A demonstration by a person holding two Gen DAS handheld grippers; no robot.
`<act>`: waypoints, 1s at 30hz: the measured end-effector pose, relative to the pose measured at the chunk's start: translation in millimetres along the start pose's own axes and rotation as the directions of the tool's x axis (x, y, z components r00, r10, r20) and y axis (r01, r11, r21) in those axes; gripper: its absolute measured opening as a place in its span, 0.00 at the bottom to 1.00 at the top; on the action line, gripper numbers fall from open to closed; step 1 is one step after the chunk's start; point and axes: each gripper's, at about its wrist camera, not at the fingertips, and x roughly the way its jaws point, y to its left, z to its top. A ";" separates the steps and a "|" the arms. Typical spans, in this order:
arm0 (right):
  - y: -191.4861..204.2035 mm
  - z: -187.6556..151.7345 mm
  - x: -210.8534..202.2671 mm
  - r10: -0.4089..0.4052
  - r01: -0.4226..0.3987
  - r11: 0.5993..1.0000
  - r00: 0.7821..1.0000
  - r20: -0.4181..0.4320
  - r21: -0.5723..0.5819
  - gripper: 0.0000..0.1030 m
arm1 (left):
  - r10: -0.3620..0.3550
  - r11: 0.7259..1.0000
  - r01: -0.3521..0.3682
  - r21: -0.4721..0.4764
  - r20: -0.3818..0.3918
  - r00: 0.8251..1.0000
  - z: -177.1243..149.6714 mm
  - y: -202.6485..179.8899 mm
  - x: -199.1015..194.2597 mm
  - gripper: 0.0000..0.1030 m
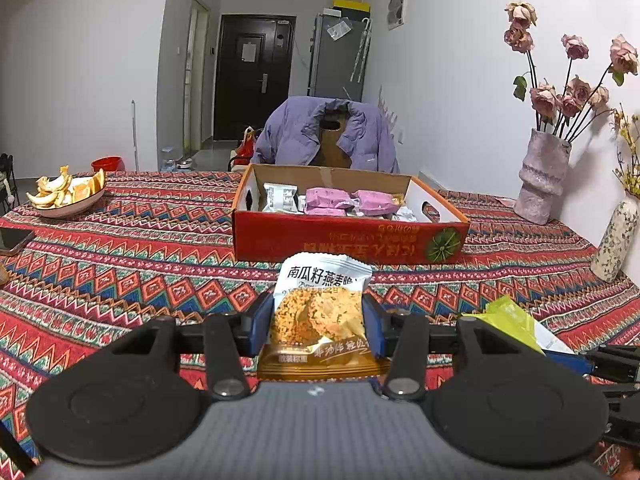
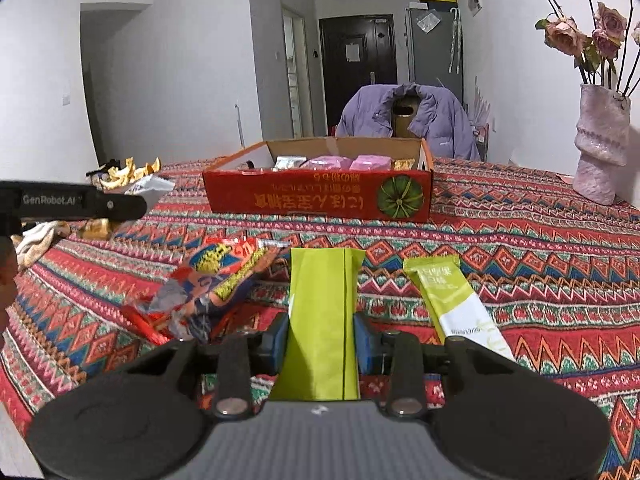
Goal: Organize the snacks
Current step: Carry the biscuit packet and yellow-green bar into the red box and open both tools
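The left hand-held gripper is pinching an oat cookie packet between its blue pads, the packet standing upright with its long axis running toward twelve o'clock, straight along the fingers. The right hand-held gripper is likewise clamping a lime-green packet, whose long axis is also pointing to twelve o'clock; both packets are being carried clear of the patterned tabletop.

The red cardboard box is sitting at twelve o'clock from each gripper, open side up, with purple pouches and a silver packet already lying inside. In the left wrist view the box's near wall is sitting just beyond the cookie packet's top edge, while in the right wrist view a wider stretch of cloth is showing between packet and box. So the left hand appears to be the nearer one, and it is probably the one that should be travelling forward and over the near wall first.

On the cloth, a second green packet is lying at about two o'clock from the right gripper, its length slanting away to eleven o'clock, and a crumpled red-and-blue wrapper is resting at ten o'clock. Both are waiting outside the box, so the sorting looks partly done.
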 end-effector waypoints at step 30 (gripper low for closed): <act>-98.3 203.4 276.4 -0.218 0.218 0.976 0.969 -0.118 -0.014 0.35 | 0.036 0.997 -0.055 -0.052 -0.314 0.949 154.1 42.1 351.4 0.64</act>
